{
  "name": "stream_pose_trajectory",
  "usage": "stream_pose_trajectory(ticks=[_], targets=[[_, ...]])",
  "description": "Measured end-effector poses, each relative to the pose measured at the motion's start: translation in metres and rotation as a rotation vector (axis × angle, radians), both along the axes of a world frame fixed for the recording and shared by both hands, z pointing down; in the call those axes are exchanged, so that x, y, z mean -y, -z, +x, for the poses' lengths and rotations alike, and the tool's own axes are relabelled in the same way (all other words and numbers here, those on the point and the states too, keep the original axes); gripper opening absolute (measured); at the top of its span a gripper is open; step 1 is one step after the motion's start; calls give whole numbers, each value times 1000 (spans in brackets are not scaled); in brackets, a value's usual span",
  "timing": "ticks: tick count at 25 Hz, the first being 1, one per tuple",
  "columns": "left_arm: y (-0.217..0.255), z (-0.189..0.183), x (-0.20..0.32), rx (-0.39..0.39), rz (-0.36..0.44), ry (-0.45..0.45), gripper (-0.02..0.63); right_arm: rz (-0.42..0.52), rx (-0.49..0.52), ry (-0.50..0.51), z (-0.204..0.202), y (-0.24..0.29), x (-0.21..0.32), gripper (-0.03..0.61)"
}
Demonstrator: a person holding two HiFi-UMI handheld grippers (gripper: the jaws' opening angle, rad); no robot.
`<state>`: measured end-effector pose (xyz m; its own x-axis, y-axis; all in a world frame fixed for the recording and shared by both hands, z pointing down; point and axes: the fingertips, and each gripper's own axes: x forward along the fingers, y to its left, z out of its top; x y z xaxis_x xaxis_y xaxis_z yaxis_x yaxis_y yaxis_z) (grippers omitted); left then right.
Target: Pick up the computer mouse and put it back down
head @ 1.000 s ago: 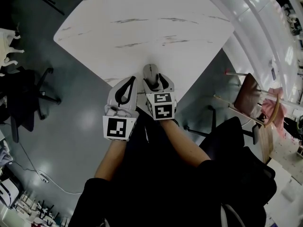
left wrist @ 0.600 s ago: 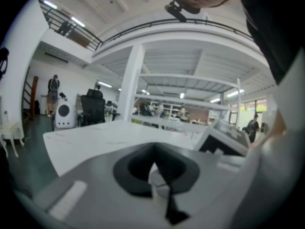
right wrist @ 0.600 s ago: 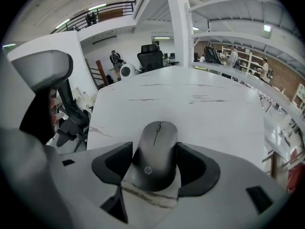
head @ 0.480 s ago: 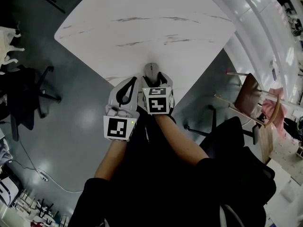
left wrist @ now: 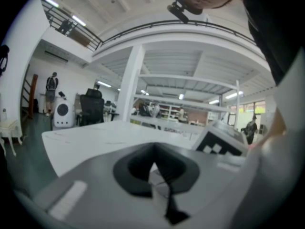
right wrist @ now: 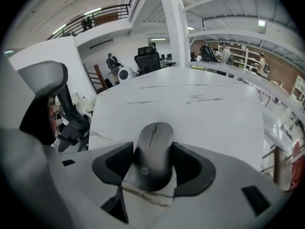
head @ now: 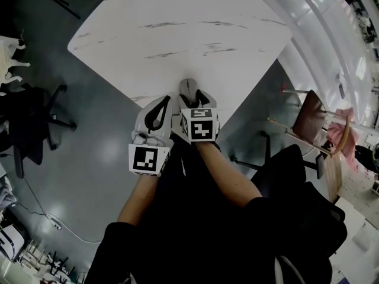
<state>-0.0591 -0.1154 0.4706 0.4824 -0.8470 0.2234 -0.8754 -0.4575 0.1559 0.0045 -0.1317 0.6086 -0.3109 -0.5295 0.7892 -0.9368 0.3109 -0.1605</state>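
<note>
A dark grey computer mouse (head: 188,87) lies on the white marbled table (head: 177,34), close to its near corner edge. My right gripper (head: 192,95) is shut on it. In the right gripper view the two black pads press against both sides of the mouse (right wrist: 153,154), which rests on the table top (right wrist: 205,113). My left gripper (head: 164,100) hovers just left of it at the table's edge, shut with nothing between its tips. In the left gripper view the left gripper (left wrist: 153,150) has its tips touching, and the table (left wrist: 90,142) lies ahead.
A black office chair (head: 35,120) stands on the grey floor to the left. A wooden chair (head: 314,120) with a pink cloth stands to the right. The table stretches away ahead of the mouse, and its near edge runs under both grippers.
The right gripper's jaws have drawn in a little round the mouse and its marker cube has tipped slightly. The mouse and the left gripper stay where they were.
</note>
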Motion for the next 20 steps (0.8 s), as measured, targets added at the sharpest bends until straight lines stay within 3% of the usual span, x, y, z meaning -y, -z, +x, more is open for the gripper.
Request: stream_pose_trajectory(ticks=[20], targets=[[-5, 3, 0, 17, -3, -19, 8, 63, 76, -49, 7, 19, -3, 239]])
